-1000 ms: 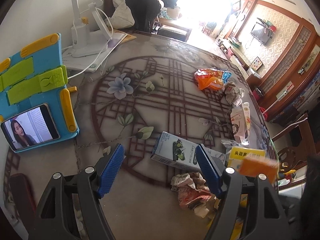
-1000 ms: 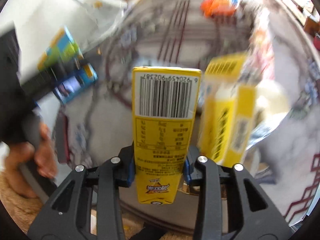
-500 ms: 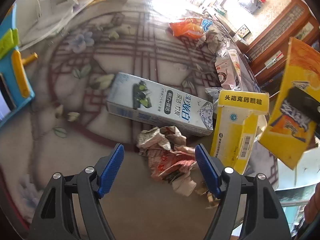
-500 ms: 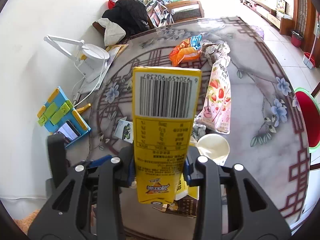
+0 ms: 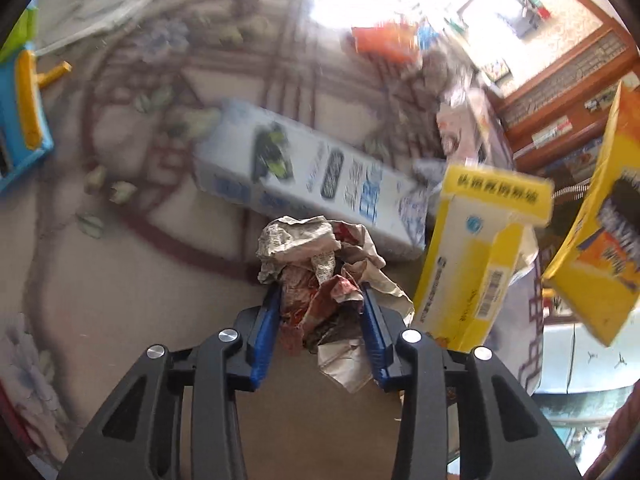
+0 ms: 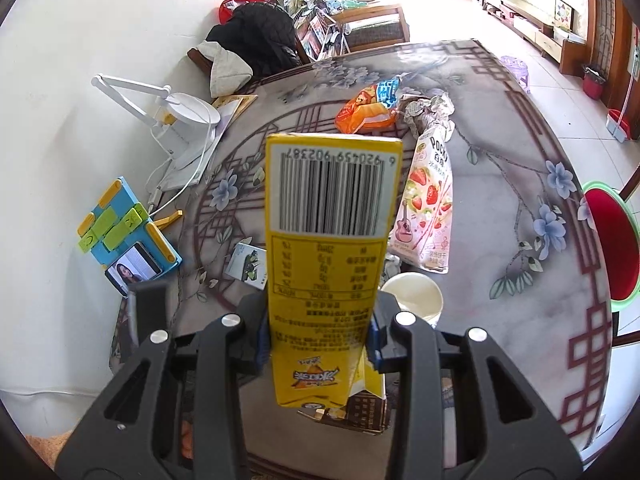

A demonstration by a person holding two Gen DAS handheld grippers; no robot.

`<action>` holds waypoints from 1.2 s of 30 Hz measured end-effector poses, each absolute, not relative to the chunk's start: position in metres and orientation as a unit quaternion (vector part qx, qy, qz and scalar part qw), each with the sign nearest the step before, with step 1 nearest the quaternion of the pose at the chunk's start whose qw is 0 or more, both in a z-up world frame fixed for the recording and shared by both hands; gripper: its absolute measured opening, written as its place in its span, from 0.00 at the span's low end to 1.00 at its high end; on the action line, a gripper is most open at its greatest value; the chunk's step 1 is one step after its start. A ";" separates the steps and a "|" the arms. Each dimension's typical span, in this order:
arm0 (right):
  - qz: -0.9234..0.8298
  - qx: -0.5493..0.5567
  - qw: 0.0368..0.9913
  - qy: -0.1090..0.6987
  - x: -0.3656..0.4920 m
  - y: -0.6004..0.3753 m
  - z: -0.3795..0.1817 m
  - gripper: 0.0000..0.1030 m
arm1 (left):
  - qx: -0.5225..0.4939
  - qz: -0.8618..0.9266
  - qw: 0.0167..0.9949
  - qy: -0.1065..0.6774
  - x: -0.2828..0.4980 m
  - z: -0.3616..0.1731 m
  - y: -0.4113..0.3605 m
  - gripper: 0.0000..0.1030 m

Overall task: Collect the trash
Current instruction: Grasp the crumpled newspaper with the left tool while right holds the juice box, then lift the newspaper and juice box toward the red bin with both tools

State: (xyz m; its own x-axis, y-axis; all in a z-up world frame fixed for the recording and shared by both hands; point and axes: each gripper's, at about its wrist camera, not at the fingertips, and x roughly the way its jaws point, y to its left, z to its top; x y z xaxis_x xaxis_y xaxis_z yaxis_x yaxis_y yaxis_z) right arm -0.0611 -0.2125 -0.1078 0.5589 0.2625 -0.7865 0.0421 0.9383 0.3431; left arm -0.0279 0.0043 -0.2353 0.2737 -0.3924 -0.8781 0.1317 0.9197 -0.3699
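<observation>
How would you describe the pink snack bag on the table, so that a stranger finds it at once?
On the round marble-patterned table, look just beyond the white paper cup. The pink snack bag lies flat there, its far end by an orange chip bag and crumpled newspaper. Only it shows strawberries and a guitar.
</observation>
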 end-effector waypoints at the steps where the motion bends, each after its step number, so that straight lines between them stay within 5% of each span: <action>1: 0.063 0.163 0.868 0.464 -0.062 -0.214 -0.107 0.35 | -0.113 -0.159 0.800 0.568 -0.028 -0.228 0.007 0.34; 12: 0.069 0.176 0.868 0.458 -0.070 -0.235 -0.105 0.34 | -0.087 -0.135 0.881 0.445 -0.023 -0.146 0.002 0.35; 36: 0.044 0.204 0.868 0.450 -0.067 -0.340 -0.107 0.34 | -0.080 -0.179 0.889 0.415 -0.014 -0.106 -0.115 0.35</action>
